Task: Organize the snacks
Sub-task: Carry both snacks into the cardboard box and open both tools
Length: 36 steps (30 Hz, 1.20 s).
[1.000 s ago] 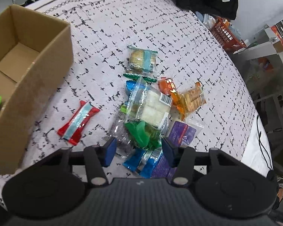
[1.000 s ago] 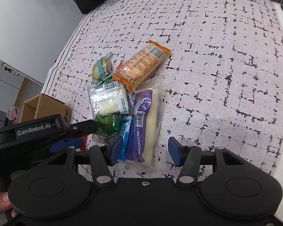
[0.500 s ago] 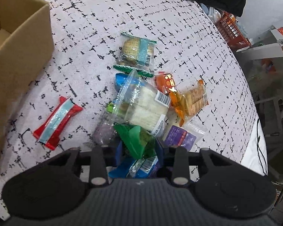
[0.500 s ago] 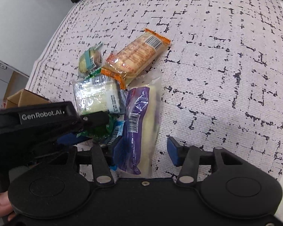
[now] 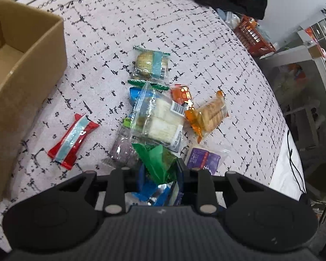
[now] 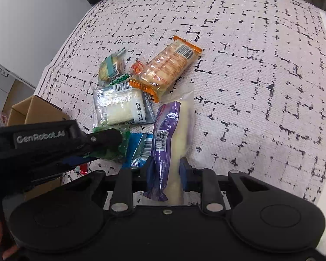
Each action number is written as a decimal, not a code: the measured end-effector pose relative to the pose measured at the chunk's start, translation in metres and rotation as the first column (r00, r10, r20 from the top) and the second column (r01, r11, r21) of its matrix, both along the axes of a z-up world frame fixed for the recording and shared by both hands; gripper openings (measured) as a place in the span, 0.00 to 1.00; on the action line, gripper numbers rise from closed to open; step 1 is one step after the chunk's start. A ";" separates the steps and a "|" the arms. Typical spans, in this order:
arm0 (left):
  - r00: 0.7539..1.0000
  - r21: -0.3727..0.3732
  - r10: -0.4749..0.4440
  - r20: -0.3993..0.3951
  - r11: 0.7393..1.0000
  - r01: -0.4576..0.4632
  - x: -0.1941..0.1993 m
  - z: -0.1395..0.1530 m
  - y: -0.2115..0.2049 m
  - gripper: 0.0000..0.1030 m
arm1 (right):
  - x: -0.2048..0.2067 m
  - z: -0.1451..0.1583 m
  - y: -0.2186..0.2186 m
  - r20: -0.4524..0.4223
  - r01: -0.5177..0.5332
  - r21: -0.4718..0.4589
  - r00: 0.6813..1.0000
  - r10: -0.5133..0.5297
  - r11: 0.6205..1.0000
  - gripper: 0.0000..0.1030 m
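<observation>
Picking step, both at once. Left tool (image 5: 159,174) just closing, now clamped on the green packet (image 5: 157,159) at the near edge of the snack pile on the desk (image 6: 250,54); right tool (image 6: 165,171) likewise just closing, clamped on the purple packet (image 6: 166,134) (its near end only). Next, likely: lifting both clear, carrying to the cardboard box (image 5: 21,69) at left, without dragging neighbouring packets along.
</observation>
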State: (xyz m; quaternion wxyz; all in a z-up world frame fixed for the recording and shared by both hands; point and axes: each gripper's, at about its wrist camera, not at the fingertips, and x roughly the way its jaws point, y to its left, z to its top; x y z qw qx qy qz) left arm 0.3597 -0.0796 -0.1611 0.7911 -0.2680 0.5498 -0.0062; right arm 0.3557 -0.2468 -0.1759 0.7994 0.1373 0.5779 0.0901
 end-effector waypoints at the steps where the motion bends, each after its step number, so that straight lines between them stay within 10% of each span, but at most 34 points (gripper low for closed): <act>1: 1.000 0.003 0.001 0.006 1.000 -0.001 -0.003 0.004 0.001 0.27 | -0.003 0.002 -0.001 0.005 0.001 0.003 1.000 -0.001 1.000 0.23; 36: 0.983 0.075 0.051 0.174 0.995 -0.065 -0.099 0.094 0.067 0.27 | -0.071 0.095 0.044 0.211 -0.056 0.082 0.977 0.037 0.995 0.23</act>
